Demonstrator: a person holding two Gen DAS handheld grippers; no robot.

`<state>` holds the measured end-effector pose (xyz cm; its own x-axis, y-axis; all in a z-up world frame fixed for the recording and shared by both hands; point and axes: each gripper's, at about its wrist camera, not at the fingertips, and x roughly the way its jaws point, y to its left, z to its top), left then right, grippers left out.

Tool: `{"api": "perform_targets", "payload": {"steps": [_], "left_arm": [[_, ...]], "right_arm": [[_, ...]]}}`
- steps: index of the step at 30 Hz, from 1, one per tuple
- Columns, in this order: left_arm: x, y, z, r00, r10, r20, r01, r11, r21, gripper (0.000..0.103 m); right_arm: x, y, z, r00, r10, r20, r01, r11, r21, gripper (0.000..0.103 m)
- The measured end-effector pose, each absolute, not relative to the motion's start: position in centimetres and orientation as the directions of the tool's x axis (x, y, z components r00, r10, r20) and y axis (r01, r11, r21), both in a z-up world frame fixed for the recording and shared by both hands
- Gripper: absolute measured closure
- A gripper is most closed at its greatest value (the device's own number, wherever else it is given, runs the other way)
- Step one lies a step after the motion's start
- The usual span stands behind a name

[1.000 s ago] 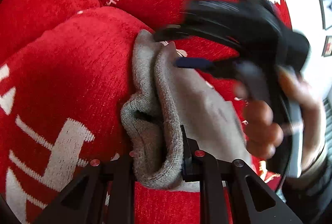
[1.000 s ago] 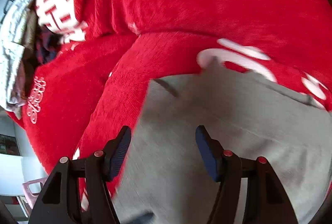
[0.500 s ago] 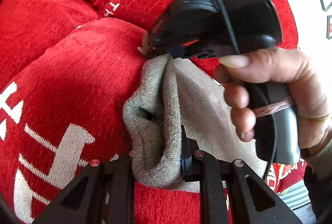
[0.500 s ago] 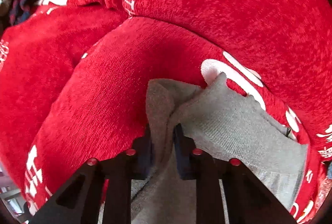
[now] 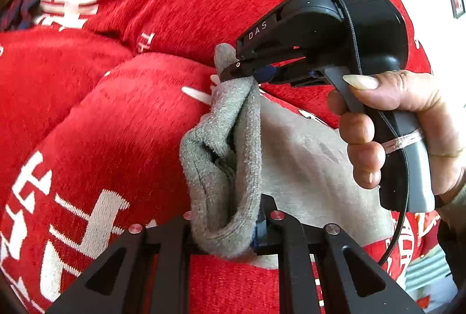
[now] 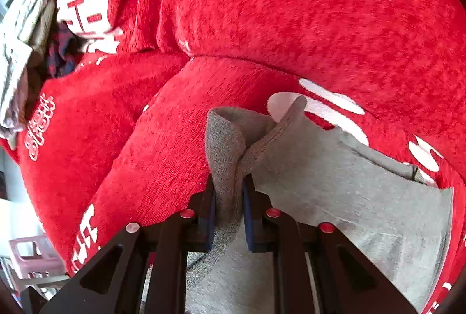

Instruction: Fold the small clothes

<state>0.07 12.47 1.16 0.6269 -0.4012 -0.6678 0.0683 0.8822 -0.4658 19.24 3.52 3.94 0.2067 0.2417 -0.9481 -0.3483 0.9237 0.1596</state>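
Note:
A small grey knit garment (image 5: 291, 157) lies on a red cushion cover (image 5: 122, 116) with white print. My left gripper (image 5: 227, 223) is shut on a bunched edge of the garment at the near side. My right gripper (image 5: 247, 72) is shut on the far end of the same edge, and a hand holds its handle. In the right wrist view the right gripper (image 6: 228, 194) pinches a fold of the grey garment (image 6: 335, 183), whose flat part spreads to the right over the red cover (image 6: 262, 23).
A pile of other clothes, whitish and dark plaid (image 6: 32, 31), lies at the far left of the red cover. A pink plastic stool (image 6: 32, 253) stands on the floor at the lower left. A white surface (image 5: 442, 23) shows at the right edge.
My right gripper went from open above the grey garment to shut on its far edge. It has since lifted that fold slightly. My left gripper has kept its hold.

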Motion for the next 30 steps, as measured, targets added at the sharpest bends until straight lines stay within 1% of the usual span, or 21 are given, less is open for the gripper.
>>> {"api": "perform_targets", "payload": {"steps": [14, 22, 30], "left_arm": [[-0.7, 10.7, 4.0, 0.62, -0.329, -0.713, 0.092, 0.932, -0.35, 0.086], [-1.0, 7.9, 5.9, 0.627, -0.304, -0.717, 0.131, 0.949, -0.288, 0.086], [-0.9, 5.0, 7.8, 0.618, -0.318, -0.719, 0.17, 0.947, -0.273, 0.086]], "right_arm": [[19.6, 1.8, 6.3, 0.211, 0.327, -0.921, -0.349, 0.905, 0.242, 0.086], [19.4, -1.6, 8.3, 0.223, 0.39, -0.894, -0.351, 0.887, 0.3, 0.086], [19.1, -5.4, 10.0, 0.234, 0.406, -0.883, -0.386, 0.873, 0.299, 0.086]]}}
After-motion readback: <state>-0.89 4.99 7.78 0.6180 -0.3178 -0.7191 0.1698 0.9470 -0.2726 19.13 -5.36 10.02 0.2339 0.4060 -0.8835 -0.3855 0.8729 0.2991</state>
